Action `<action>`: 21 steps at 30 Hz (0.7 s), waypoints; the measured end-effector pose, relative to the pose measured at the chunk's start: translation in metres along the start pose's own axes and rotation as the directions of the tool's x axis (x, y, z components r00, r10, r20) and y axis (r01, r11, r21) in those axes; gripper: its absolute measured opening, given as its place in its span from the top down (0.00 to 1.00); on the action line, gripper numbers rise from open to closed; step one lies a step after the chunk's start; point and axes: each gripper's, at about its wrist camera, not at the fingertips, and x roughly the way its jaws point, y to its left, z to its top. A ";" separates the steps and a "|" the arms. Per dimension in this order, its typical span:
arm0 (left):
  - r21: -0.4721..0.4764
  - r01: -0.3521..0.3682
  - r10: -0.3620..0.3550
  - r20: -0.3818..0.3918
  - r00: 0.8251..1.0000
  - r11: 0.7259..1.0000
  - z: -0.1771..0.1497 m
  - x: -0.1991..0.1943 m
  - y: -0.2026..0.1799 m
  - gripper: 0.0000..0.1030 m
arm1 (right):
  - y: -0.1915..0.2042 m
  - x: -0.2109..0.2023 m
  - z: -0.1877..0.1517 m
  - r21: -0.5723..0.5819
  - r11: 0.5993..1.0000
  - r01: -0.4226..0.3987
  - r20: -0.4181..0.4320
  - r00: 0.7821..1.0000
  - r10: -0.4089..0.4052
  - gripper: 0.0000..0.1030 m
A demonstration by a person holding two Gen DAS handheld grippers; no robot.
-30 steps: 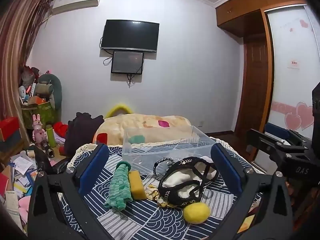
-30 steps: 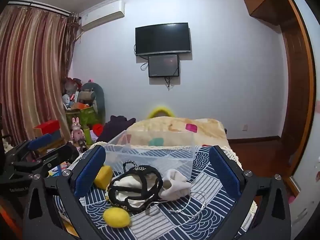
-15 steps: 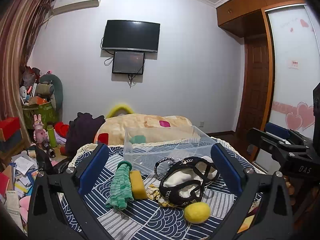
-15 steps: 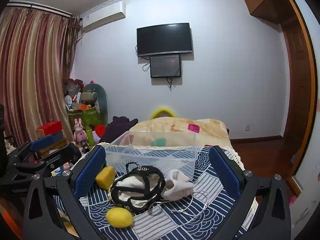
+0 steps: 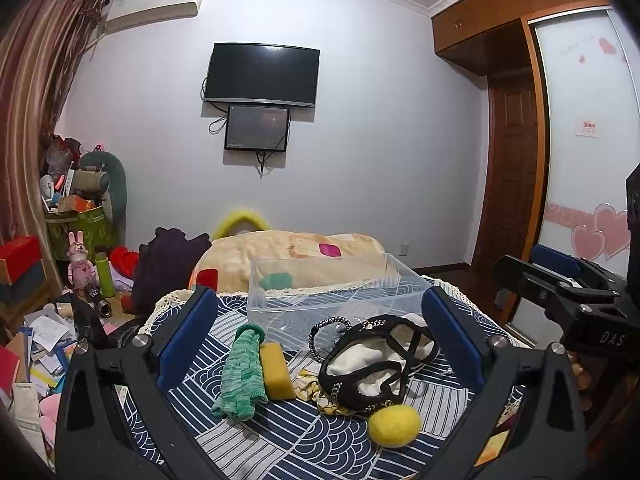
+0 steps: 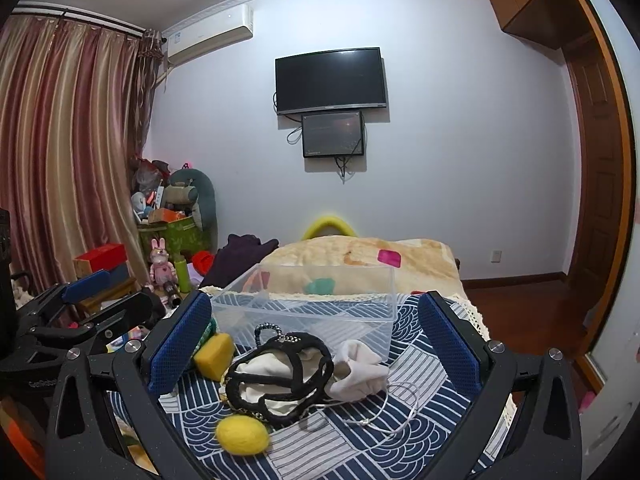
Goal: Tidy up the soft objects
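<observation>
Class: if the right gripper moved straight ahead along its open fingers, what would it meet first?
Probably the black strappy garment lying on white cloth, which sits between the right gripper fingers' lines. The clear plastic bin comes behind it. Depth and height are uncertain.

Blue wave-patterned tablecloth, clear plastic bin, green knit glove, yellow sponge, black-strapped white cloth, yellow ball

one clear bin, one yellow ball, one sponge, one green knit, two screens
</observation>
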 end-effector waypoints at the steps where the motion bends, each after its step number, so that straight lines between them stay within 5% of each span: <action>1: -0.001 0.001 -0.001 0.000 1.000 1.000 0.000 0.000 0.000 0.00 | 0.000 0.000 0.000 0.000 1.000 0.000 0.000 1.000 0.000 0.00; 21: 0.003 0.003 -0.003 0.013 1.000 1.000 0.003 -0.003 -0.002 0.00 | 0.003 -0.003 0.002 -0.002 1.000 -0.006 0.005 1.000 0.006 0.00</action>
